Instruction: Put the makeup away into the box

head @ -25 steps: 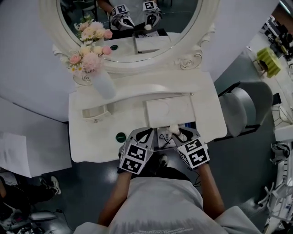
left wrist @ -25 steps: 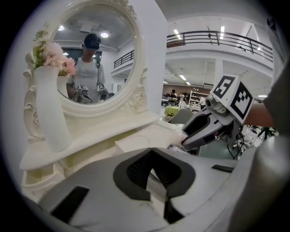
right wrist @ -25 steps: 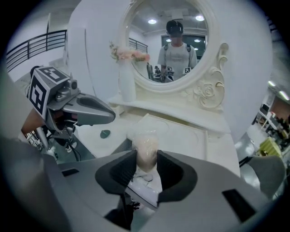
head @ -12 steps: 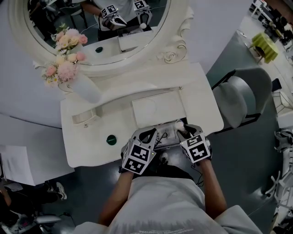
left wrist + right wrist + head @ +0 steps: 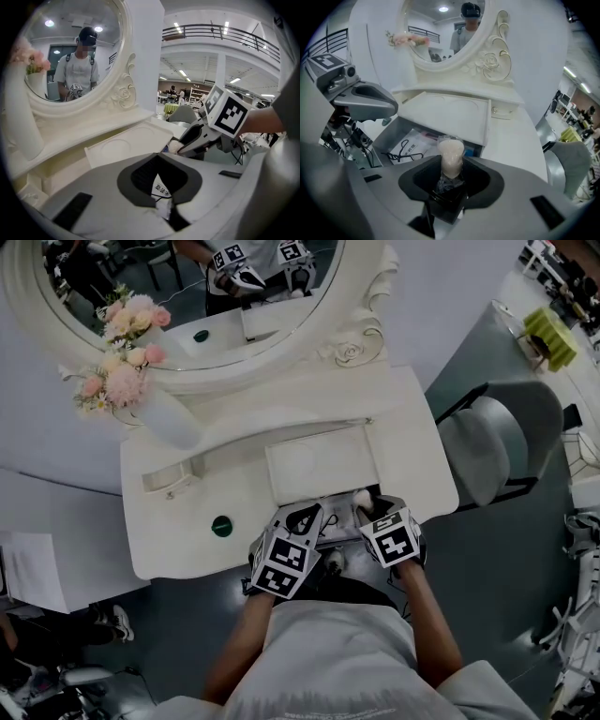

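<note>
Right hand-held gripper (image 5: 451, 183): clenched on a pale makeup piece in clear wrap (image 5: 451, 157), upright, poised over the open box (image 5: 396, 129) at the front edge of the desk (image 5: 187, 540). Left hand-held gripper (image 5: 166, 208): alongside, over the same box; printed tag (image 5: 161, 190) shows between its jaws, whether pinched cannot be told. Box lid (image 5: 323, 463): raised.

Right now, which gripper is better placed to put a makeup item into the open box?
Right. The right gripper is already shut on the wrapped makeup sponge and hangs just above the open box. The left gripper carries no makeup.
</note>
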Motion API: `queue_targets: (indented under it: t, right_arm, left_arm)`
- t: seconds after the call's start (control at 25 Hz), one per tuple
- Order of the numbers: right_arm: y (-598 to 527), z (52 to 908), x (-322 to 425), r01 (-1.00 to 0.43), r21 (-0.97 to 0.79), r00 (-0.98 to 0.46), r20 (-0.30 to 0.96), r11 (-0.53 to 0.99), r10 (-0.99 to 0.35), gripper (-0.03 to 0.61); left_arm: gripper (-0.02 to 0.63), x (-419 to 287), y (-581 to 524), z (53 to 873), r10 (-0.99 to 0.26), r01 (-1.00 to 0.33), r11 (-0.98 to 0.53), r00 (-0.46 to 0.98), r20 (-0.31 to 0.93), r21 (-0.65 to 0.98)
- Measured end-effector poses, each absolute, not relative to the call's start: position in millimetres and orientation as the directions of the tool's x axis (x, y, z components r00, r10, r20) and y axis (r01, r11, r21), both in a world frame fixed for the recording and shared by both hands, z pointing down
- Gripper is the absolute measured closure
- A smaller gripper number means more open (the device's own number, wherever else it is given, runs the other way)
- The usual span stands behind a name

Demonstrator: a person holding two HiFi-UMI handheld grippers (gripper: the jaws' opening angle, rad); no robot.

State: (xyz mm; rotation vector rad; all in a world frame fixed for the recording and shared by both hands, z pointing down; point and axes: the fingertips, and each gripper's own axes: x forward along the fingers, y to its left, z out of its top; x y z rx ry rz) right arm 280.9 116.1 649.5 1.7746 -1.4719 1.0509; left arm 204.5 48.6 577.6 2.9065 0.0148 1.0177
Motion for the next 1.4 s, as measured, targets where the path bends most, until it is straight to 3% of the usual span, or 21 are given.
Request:
queue_targets:
  t: [0.52,0.68,1.4]
  right_arm:
    - [103,664,277,-0.983,0.059,0.14,0.858,-0.175,-0.494,0.437]
    - [105,662,276,-0.983,0.066,0.145,0.857,-0.174,-0.494,0.407]
    - [64,599,261,-0.983,0.088,0.16,0.836,-0.161,-0.524,0.385]
  left_arm:
    - [0.617,202,43,585,0.008,-0.043,-0.997,0.773,0.634,0.066]
    - [0.617,197,38,582,-0.006,-0.058,-0.996,0.773,0.634,0.062]
    - [0.618,115,-28,544,-0.151,-0.23,-0.972,0.771,0.619,0.049]
